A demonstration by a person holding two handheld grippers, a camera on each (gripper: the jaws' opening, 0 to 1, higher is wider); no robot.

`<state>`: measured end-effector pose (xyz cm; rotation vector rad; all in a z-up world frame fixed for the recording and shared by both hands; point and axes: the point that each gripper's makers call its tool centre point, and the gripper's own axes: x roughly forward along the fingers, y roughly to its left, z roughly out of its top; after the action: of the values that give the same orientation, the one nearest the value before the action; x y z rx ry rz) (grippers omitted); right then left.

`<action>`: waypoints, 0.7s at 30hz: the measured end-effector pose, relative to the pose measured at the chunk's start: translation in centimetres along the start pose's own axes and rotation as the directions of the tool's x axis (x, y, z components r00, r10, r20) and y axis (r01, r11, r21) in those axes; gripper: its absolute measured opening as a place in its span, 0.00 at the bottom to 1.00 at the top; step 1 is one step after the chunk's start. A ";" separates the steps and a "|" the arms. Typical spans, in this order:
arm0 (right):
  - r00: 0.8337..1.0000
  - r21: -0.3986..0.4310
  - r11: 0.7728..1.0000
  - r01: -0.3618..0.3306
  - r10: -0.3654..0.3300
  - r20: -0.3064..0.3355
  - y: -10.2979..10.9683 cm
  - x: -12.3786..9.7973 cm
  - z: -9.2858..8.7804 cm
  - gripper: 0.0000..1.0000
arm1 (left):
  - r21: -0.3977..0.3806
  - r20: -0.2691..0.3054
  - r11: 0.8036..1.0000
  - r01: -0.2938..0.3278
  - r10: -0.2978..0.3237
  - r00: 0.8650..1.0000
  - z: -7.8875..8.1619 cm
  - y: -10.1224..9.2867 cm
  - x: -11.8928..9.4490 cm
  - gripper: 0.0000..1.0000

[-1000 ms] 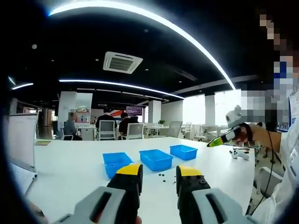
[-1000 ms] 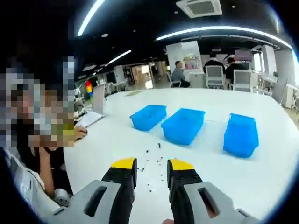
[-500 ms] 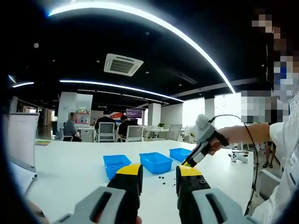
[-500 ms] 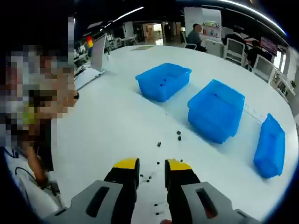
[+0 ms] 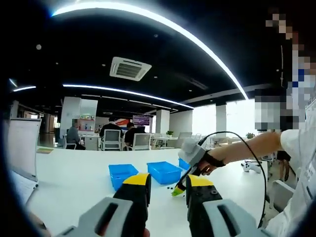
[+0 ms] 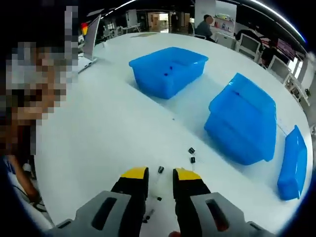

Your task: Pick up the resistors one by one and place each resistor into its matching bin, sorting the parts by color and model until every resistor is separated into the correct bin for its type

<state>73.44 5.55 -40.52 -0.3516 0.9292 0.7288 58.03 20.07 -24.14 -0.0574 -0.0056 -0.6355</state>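
Three blue bins stand in a row on the white table: the left bin holds a few small dark parts, then come the middle bin and the right bin. Small dark resistors lie loose in front of them. My right gripper is open and low over the table, with one resistor lying between its yellow tips. In the left gripper view, the right gripper reaches down to the loose parts near two bins. My left gripper hangs open, holding nothing.
A person's arm and a cable come in from the right of the left gripper view. An open laptop stands at the table's far left. A white controller lies on the table. People sit at desks in the background.
My right gripper has come down and forward to the loose resistors, so the bins look larger and one part now lies between its tips. The left gripper has stayed still.
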 end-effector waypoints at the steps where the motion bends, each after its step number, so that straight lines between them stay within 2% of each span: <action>1: 1.000 0.001 1.000 0.001 -0.001 -0.002 0.1 0.2 0.0 0.22 | -0.001 -0.001 1.000 0.000 0.000 1.000 0.0 0.0 0.0 0.30; 5: 0.998 -0.048 0.997 0.066 -0.067 -0.016 -0.7 0.2 0.2 0.13 | -0.006 -0.009 1.000 -0.008 0.008 1.000 -0.4 0.3 0.1 0.30; 8: 0.997 -0.070 0.995 0.076 -0.077 -0.012 -0.5 0.3 0.1 0.07 | -0.006 -0.007 1.000 -0.007 0.007 1.000 -0.3 0.3 0.1 0.30; 10: 0.995 -0.114 0.988 0.100 -0.102 -0.005 -0.4 0.2 0.0 0.07 | -0.002 -0.005 1.000 -0.005 0.005 1.000 -0.2 0.2 0.0 0.30; 15: 0.998 -0.140 0.988 0.063 -0.062 0.011 0.2 0.2 0.2 0.07 | 0.000 -0.003 1.000 -0.004 0.004 1.000 0.0 0.1 -0.1 0.30; 17: 0.998 -0.138 0.989 0.058 -0.052 0.045 0.3 -0.2 0.6 0.07 | 0.000 -0.003 1.000 -0.004 0.004 1.000 0.0 0.2 -0.2 0.30; 20: 0.991 -0.116 0.992 0.047 -0.032 0.130 0.5 -1.5 2.0 0.07 | 0.001 0.002 1.000 -0.007 0.007 1.000 0.2 0.2 -0.3 0.30; 21: 0.982 -0.114 0.993 0.029 -0.008 0.187 1.1 -2.6 2.5 0.07 | 0.002 0.003 1.000 -0.007 0.007 1.000 0.2 0.2 -0.3 0.30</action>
<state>73.14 6.67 -36.92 -0.3868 0.7076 0.7867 57.90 20.47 -23.95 -0.0565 -0.0086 -0.6281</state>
